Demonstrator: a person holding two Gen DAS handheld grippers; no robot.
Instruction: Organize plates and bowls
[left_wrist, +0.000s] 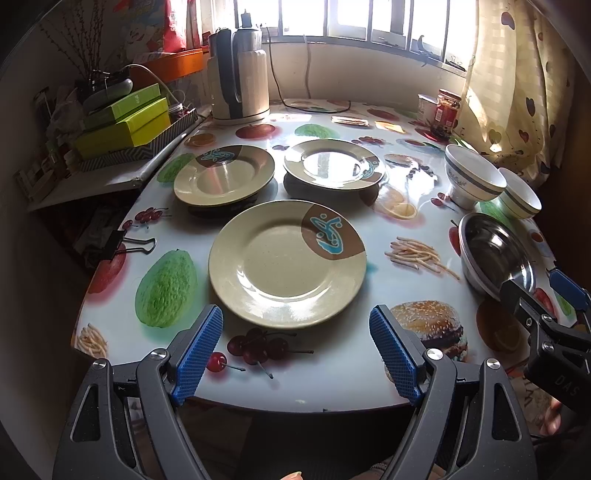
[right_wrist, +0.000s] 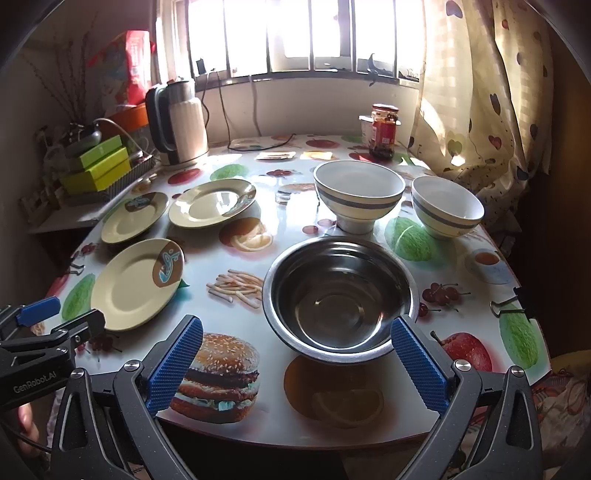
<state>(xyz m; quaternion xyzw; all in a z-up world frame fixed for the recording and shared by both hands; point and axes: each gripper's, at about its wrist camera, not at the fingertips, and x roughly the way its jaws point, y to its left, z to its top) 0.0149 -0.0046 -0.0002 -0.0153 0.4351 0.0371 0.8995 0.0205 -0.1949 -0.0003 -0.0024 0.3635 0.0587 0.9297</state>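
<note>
White lettering reading "GenRobot.AI" is showing on the black body of the left tongs (right_wrist: 55, 317), seen at the lower left of the right wrist view; the letters "DAS" are showing on the black body of the right tongs (left_wrist: 546, 284); the red jar's (right_wrist: 384, 131) label is staying illegible.

Kettle (left_wrist: 240, 74) by window; jar (right_wrist: 384, 131) far right; green boxes (left_wrist: 125, 122) left.
</note>
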